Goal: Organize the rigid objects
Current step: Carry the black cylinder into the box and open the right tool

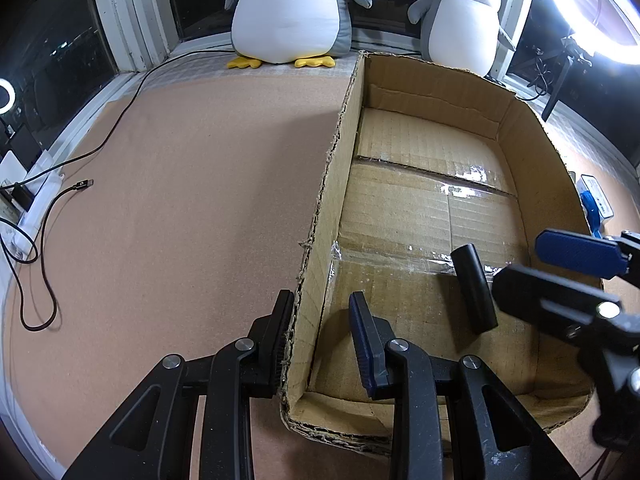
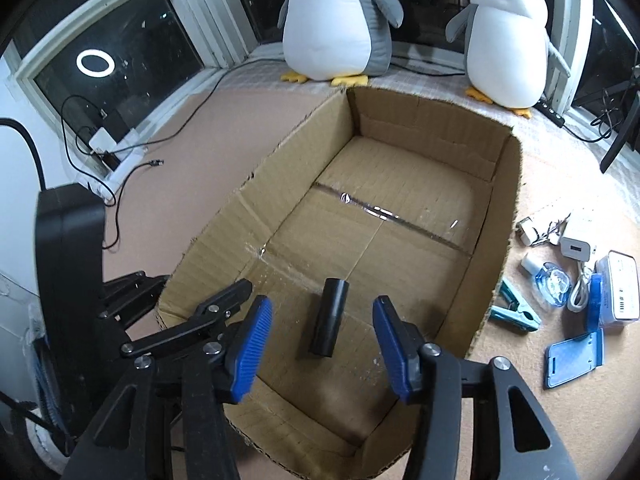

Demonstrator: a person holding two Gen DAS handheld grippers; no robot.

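Between our right claw's pads: the right gripper (image 2: 322,354) is spread wide and empty, and the black cylinder (image 2: 329,317) lies on the floor of the cardboard box (image 2: 496,216) just ahead, touching neither pad, its long axis running away from us.

Left claw: our left gripper (image 1: 320,344) straddles the box's left wall, outer pad against the cardboard, inner pad standing off it inside the box. It is released, pinching nothing, so we read it as steadying at most.

Step in hand: we judge the cylinder is already delivered, lying alone in the near end of the box. The job now looks like backing the right claw out and going for the next piece.

Doing it well: lift straight up before swinging right, so a pad doesn't clip the cylinder and send it rolling. Clear the right wall's rim too.

Right of the right claw, outside the box: the teal clip (image 2: 514,312) sits nearest the wall, the blue phone stand (image 2: 574,358) nearer us, then the white charger (image 2: 576,246) and the white power bank (image 2: 616,288). The clip looks the easiest reach.

Far beyond both claws: two plush penguins (image 2: 340,20) sit by the window, behind the box's far wall.

Left of the left claw: a black cable (image 1: 60,200) trails across bare tabletop (image 1: 200,180).
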